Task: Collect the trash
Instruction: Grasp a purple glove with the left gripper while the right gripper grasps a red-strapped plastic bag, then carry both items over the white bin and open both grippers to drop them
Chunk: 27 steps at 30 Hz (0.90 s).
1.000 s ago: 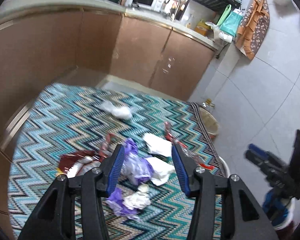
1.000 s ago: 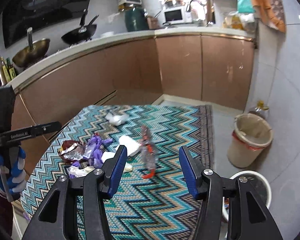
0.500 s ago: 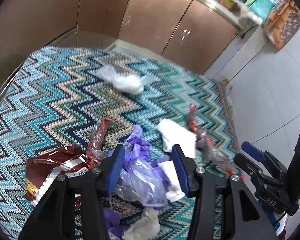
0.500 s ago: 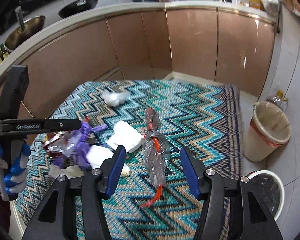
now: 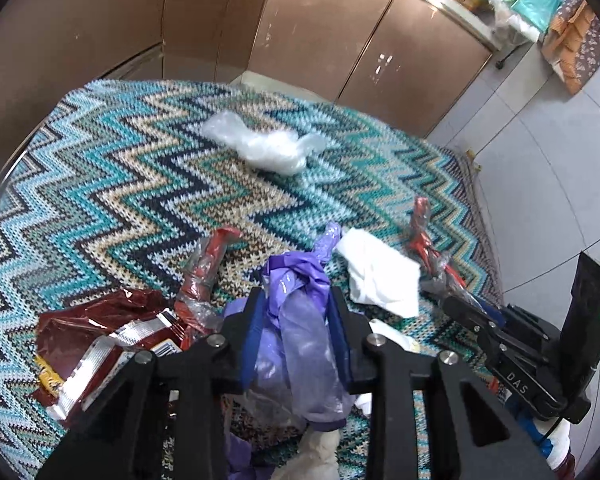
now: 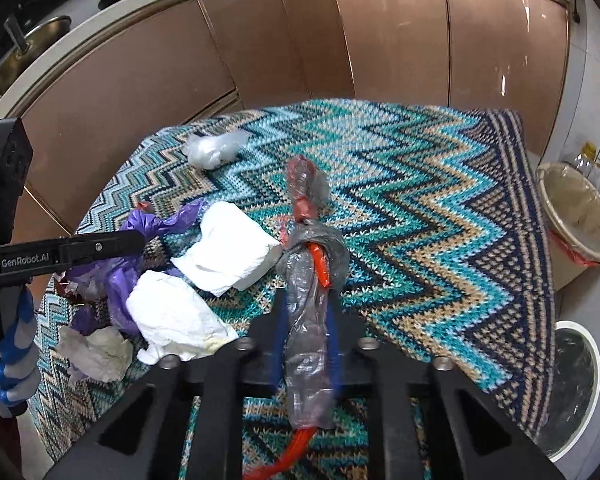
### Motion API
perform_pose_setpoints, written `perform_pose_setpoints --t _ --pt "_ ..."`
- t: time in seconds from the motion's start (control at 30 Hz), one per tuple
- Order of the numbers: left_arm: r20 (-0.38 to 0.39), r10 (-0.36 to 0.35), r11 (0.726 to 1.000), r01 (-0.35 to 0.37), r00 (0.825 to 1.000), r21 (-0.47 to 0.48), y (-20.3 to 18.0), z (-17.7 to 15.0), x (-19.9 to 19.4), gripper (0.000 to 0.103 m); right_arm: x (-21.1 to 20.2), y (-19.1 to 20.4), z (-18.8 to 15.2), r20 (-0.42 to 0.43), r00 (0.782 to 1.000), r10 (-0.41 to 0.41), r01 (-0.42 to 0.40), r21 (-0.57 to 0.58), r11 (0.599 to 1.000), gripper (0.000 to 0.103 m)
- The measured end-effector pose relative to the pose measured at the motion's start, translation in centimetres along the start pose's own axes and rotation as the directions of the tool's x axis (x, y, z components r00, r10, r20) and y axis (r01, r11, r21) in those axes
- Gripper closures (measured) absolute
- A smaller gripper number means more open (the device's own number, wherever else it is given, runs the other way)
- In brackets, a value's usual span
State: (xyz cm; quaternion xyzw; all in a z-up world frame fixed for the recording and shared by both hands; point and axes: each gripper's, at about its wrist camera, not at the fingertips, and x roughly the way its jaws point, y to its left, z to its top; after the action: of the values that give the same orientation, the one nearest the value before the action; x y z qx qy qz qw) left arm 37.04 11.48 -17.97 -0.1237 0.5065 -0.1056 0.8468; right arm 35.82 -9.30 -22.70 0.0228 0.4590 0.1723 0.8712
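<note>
My left gripper (image 5: 296,304) points down at a zigzag rug (image 5: 100,184). Its jaws are closing, and the blue pads press both sides of a crumpled purple plastic bag (image 5: 300,320). In the right wrist view, my right gripper (image 6: 307,320) is closing too, pinching a long clear plastic wrapper (image 6: 308,300) with a red strip inside. Loose on the rug lie a flat white tissue (image 6: 224,252), a second white tissue (image 6: 172,312), a clear plastic wad (image 5: 260,144), a red-brown snack wrapper (image 5: 96,336) and a small red-and-clear wrapper (image 5: 206,268).
A beige bin (image 6: 576,208) with a liner stands on the tiled floor past the rug's right edge, and a white bin (image 6: 572,384) stands nearer. Copper-coloured cabinet doors (image 6: 380,40) curve behind the rug. A gloved hand (image 6: 12,352) holds the left gripper.
Both grippers came down toward the rug and their jaws narrowed. The left one now clamps the purple bag; the right one now clamps the clear wrapper that lay between its open fingers.
</note>
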Motion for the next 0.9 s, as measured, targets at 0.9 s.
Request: perform_pose_setpoints --t 0.9 --pt "0.229 -0.118 0.981 0.077 0.966 0.18 -12.9 -3.6 -14.7 0.076 -20.3 -1.5 -5.1 0.303 0.952 -0.042 0.035 0.031 0.999 0.093"
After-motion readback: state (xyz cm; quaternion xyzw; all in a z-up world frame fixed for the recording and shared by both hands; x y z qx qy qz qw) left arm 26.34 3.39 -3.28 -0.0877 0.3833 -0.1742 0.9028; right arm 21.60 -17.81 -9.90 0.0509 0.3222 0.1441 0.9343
